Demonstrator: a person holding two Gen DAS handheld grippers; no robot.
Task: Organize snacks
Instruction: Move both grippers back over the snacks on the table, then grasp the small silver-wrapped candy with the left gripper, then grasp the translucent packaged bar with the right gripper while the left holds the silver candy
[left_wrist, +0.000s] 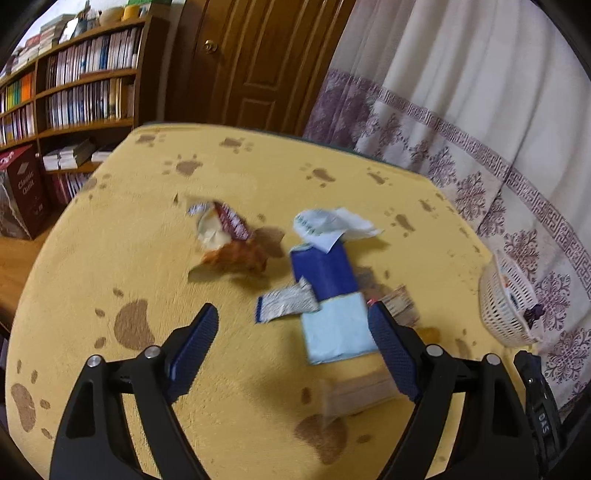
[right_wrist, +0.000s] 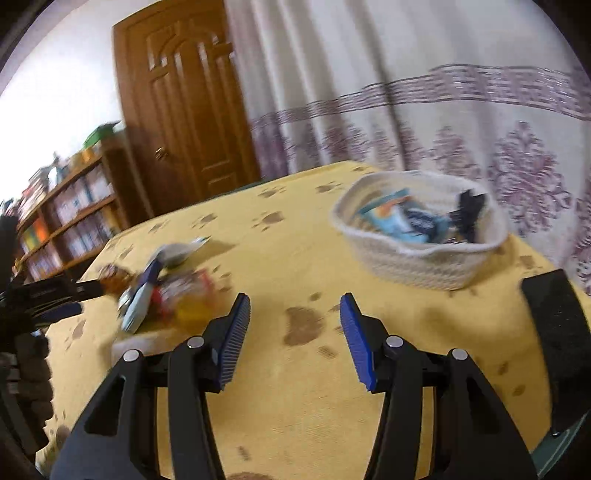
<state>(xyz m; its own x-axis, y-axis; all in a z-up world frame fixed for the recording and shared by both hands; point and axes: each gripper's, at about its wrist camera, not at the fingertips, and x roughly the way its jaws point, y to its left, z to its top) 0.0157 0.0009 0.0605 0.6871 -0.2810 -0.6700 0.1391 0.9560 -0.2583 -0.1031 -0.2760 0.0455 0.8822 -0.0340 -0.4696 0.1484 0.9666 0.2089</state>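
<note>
left gripper (left_wrist: 291, 321) jaws apart, empty, over the blue snack box (left_wrist: 328, 295) in the loose pile mid-table. right gripper (right_wrist: 295, 310) apart, empty. basket (right_wrist: 417, 266) sits right. step: picking. next: lower, straddle, clamp.

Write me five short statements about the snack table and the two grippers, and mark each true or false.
1. The white woven basket already holds packets. True.
2. The left gripper is clamped on the blue box. False: its fingers stand wide apart and hold nothing.
3. The right gripper holds nothing. True.
4. The tablecloth is plain white. False: it is yellow with brown paw prints.
5. All snacks are in the basket. False: the box and the silver wrapper still lie on the cloth.
</note>
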